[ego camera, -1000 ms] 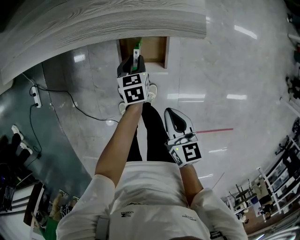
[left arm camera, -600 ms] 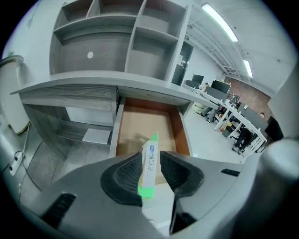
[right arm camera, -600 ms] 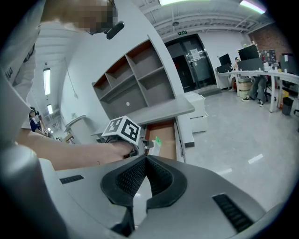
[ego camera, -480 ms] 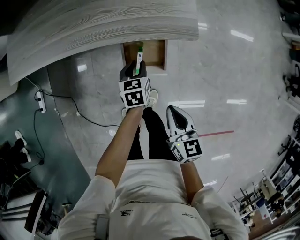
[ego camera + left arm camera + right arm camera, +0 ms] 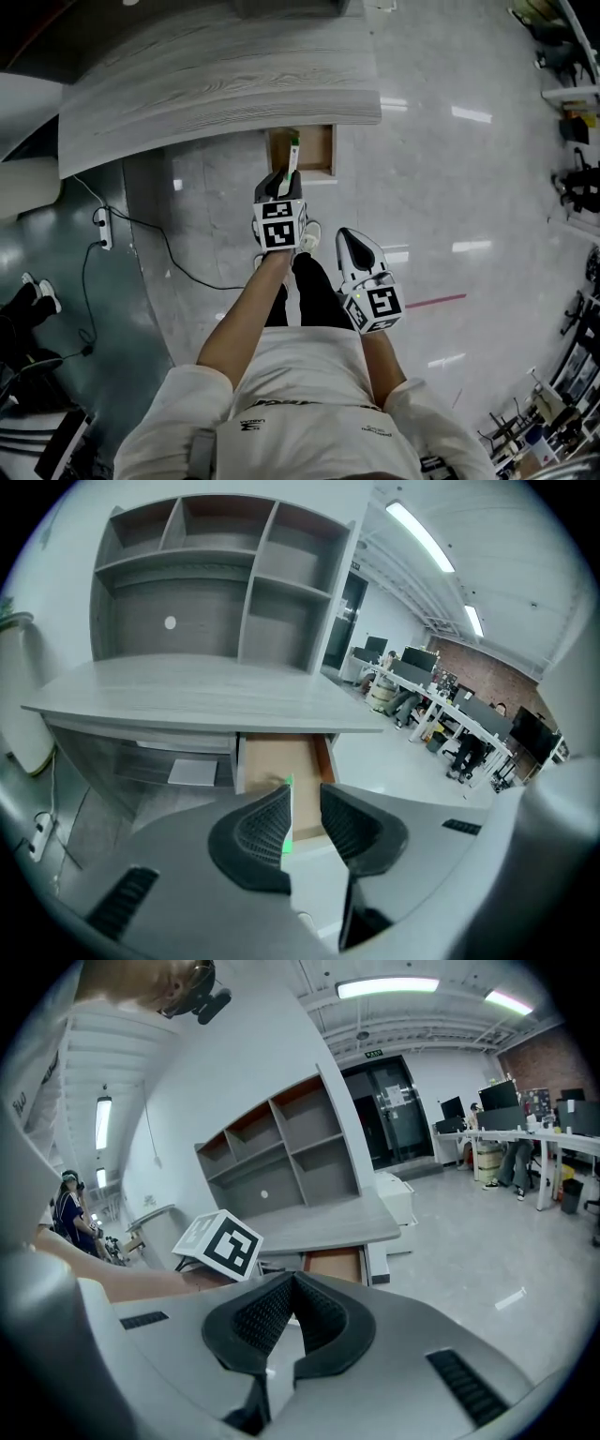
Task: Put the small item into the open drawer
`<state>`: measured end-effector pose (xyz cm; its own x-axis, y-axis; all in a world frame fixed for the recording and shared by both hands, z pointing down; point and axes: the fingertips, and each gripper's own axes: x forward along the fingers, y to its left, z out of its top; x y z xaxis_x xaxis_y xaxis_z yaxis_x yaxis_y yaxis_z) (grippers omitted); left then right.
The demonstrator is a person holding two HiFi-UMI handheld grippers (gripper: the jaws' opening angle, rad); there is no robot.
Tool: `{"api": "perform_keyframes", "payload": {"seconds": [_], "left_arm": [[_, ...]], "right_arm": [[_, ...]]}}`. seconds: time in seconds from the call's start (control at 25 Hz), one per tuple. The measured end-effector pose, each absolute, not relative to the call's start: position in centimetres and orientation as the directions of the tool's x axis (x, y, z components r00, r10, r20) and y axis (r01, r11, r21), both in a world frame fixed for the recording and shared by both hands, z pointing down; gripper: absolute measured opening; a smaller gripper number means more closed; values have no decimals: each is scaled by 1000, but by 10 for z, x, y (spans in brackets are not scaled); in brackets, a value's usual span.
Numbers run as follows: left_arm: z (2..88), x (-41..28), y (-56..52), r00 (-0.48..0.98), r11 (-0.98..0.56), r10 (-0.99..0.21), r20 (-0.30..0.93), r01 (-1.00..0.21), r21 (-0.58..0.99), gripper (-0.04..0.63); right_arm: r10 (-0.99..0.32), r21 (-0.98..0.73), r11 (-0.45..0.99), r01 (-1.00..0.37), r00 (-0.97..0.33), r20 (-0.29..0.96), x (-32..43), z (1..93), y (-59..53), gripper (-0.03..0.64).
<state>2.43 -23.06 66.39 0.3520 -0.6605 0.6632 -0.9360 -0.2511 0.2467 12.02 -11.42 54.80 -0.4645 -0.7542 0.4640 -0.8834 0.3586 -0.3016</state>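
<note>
The small item (image 5: 293,153) is a slim white piece with a green end. It sticks out of my left gripper (image 5: 286,178) towards the open wooden drawer (image 5: 316,150) under the grey desk (image 5: 216,89). In the left gripper view the item (image 5: 288,825) lies edge-on against the left pad, and the jaws of the left gripper (image 5: 305,794) are closing on it. The drawer (image 5: 281,759) is straight ahead and slightly below them. My right gripper (image 5: 353,240) hangs back near the person's body. Seen from its own camera, the right gripper (image 5: 292,1281) is shut with nothing in it.
A shelf unit (image 5: 216,574) stands on the desk. On the floor to the left lie a power strip (image 5: 103,230) and its cable. A red line (image 5: 431,302) marks the floor on the right. Office desks with people (image 5: 450,705) are far off.
The head view has tilted, so the desk, the drawer and both grippers sit lower in the frame. My left gripper still holds the item over the drawer. The right gripper has kept its pose.
</note>
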Motion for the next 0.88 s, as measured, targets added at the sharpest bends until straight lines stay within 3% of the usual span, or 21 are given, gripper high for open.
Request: {"api": "perform_keyframes", "payload": {"seconds": [0.88], "left_arm": [[475, -11, -154, 469, -414, -719, 513, -882, 227, 20]], "right_arm": [[-789, -240, 417, -877, -480, 384, 77, 417, -73, 29]]}}
